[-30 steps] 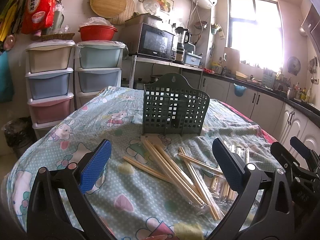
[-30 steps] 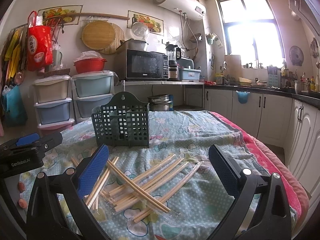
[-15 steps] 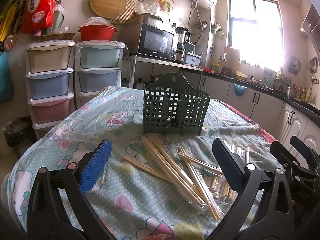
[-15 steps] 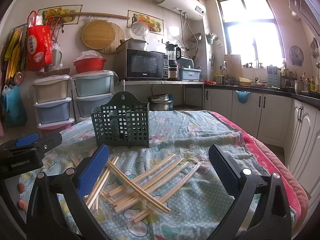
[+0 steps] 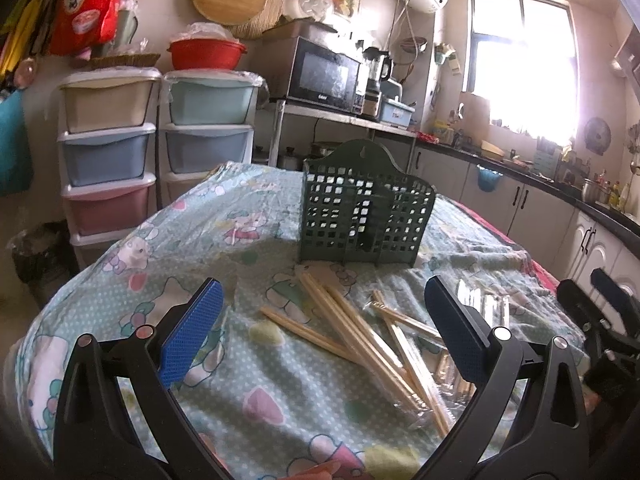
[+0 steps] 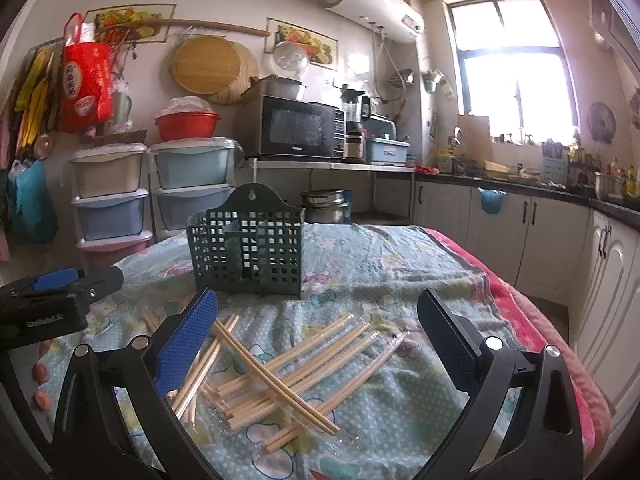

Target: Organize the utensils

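Chopsticks (image 6: 276, 376) are all loose on the cloth-covered table (image 6: 384, 280) right now, a crisscrossed pile of bare ones and ones in clear wrappers, so I'd say this is the very start: nothing picked up yet and, as far as I can see through the mesh, nothing in the holder.

Right gripper (image 6: 316, 336) hangs with its jaws spread wide and nothing between them. The pile sits just below and ahead of it, mostly toward its left finger. The green mesh utensil holder (image 6: 246, 246) stands upright further ahead, past the pile, a bit left of centre.

Left gripper (image 5: 324, 328) is also wide and empty. From its side the sticks lie ahead, between its fingers and leaning toward the right one, with the holder straight beyond them.

My guess for the next move: dip one gripper down, line the jaws across a single stick lying on top, and pinch near one end. Tricky bit is they overlap, so grabbing one may drag its neighbours, and the wrappers look slippery.
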